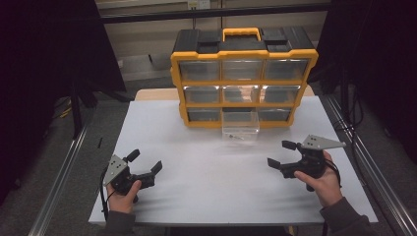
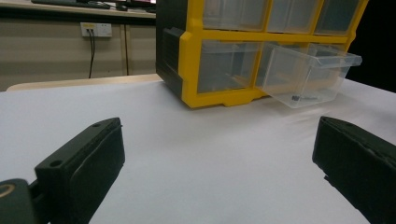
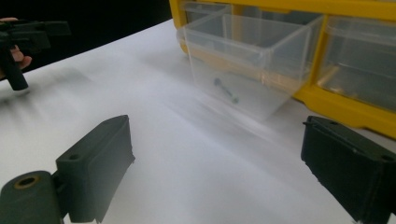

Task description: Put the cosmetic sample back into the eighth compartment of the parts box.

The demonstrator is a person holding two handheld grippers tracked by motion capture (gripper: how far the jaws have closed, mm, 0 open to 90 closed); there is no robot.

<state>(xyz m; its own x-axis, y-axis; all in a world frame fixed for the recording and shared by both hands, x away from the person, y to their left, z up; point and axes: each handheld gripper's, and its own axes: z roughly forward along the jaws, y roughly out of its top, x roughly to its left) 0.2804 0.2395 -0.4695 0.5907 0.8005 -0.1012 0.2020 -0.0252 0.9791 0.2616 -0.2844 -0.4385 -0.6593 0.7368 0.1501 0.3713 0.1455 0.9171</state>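
From the high view, a yellow-and-black organiser [image 1: 243, 78] with a yellow carry handle stands at the far middle of the white table [image 1: 206, 172]. It holds three rows of three clear drawers. The clear drawer [image 1: 240, 127] in the middle of the bottom row is pulled out toward the person and tilts down at the front; small dark items lie on its floor. The left gripper [image 1: 146, 163] rests low at the near left of the table, jaws spread wide with nothing between them. The right gripper [image 1: 281, 153] is held at the near right, jaws also spread wide and empty, pointing leftward across the table. Both are well apart from the drawer.

Along the left gripper view, the two black jaws frame bare table. The drawer [image 2: 306, 72] protrudes from the organiser's lower row, transparent, with a flared rim and a dark screw [image 2: 302, 97] on its floor.

Along the right gripper view, the drawer [image 3: 247, 65] lies ahead between the jaw lines, tipped forward, a single screw [image 3: 226, 90] visible through its front wall. The left gripper [image 3: 23, 42] shows at the far left.
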